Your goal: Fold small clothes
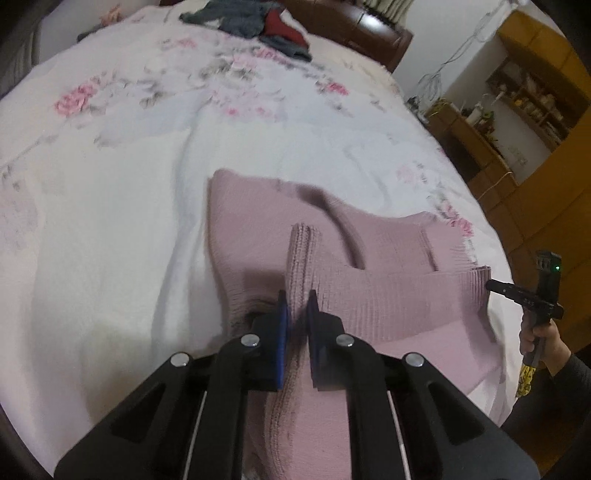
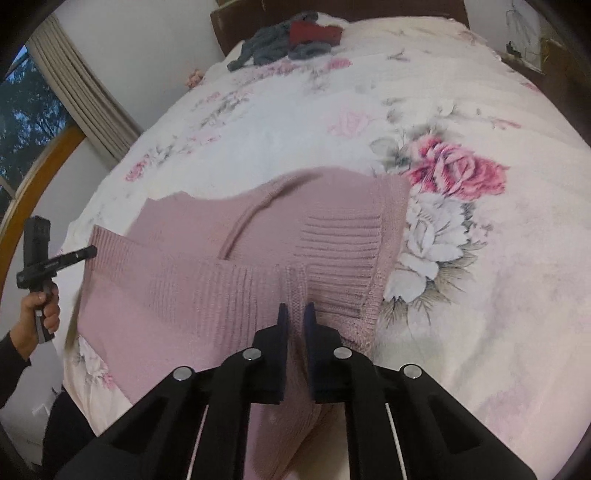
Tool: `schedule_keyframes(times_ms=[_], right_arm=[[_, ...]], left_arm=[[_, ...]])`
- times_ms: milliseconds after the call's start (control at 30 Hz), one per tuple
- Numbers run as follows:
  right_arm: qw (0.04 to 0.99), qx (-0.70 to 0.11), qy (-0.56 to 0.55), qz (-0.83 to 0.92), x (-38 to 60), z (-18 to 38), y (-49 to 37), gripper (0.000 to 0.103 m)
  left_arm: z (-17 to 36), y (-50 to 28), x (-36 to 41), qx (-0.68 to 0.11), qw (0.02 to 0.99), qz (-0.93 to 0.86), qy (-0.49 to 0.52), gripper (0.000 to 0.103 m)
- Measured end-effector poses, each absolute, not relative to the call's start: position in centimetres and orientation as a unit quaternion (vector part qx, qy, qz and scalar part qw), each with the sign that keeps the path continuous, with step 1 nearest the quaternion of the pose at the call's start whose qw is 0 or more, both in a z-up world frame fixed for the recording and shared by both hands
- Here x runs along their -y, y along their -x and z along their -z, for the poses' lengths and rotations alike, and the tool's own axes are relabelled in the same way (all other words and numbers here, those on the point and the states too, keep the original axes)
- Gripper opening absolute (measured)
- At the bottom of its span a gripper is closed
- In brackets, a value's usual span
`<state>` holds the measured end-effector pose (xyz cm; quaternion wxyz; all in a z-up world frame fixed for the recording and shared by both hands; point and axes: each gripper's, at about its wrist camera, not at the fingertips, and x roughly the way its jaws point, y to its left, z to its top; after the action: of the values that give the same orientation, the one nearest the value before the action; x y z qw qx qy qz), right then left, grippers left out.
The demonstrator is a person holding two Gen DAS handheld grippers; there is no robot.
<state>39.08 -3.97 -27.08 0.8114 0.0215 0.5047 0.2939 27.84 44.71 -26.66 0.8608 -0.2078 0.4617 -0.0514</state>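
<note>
Pinched between the closed jaws of the left gripper (image 1: 297, 299) and the right gripper (image 2: 295, 312), the ribbed hem of a pink sweater (image 2: 229, 295) is held above the flowered bedspread (image 2: 480, 295); uneven pulling could slip the knit free and skew the fold

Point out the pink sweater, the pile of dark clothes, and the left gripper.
pink sweater (image 2: 192, 295): right wrist view, on its ribbed hem.
pile of dark clothes (image 1: 236, 20): left wrist view, on the grey garment.
left gripper (image 1: 297, 314): left wrist view, midway between fingertips, clamping knit.
</note>
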Motion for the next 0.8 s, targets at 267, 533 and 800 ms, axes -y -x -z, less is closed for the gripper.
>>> schedule_keyframes(times_ms=[267, 533, 800], right_arm=[[0.845, -0.446, -0.049, -0.292, 4.9, 19.8, -38.5, 0.007], [0.858, -0.442, -0.063, -0.256, 3.7, 17.7, -45.1, 0.007], [0.853, -0.474, -0.053, -0.213, 2.5, 21.2, -51.6, 0.007]], left_arm=[[20.8, -28.2, -44.2, -0.413, 0.888, 0.071, 0.188, 0.007], [19.5, -35.3, -46.6, -0.415, 0.884, 0.057, 0.209, 0.007], [23.4, -42.1, -48.6, -0.459, 0.86, 0.03, 0.22, 0.007]])
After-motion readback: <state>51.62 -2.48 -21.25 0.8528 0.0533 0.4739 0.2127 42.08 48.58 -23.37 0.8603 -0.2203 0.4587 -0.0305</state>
